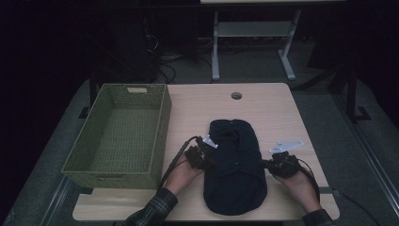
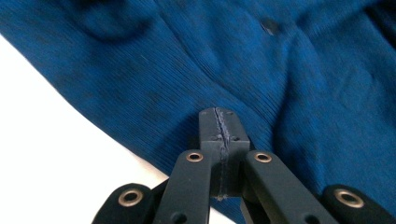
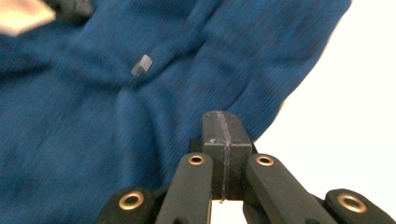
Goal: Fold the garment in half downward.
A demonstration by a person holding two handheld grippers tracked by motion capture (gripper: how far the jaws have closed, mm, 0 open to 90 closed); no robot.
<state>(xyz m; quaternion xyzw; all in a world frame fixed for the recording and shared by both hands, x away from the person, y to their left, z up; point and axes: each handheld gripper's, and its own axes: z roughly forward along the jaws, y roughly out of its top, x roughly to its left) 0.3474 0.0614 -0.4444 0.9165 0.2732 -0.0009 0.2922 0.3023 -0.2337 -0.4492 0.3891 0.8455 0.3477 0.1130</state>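
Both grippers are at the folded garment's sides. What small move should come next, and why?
Probably open both grippers. The left gripper and right gripper have their jaws pressed together with no cloth between them, beside the blue garment, so they cannot grasp its edges to move it toward the green basket.

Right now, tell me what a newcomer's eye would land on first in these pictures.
First, the dark blue knit garment, folded into a long bundle on the near middle of the wooden table. The left tongs and right tongs flank it, one at each side, both shut. Next comes the green woven basket standing on the table's left edge.
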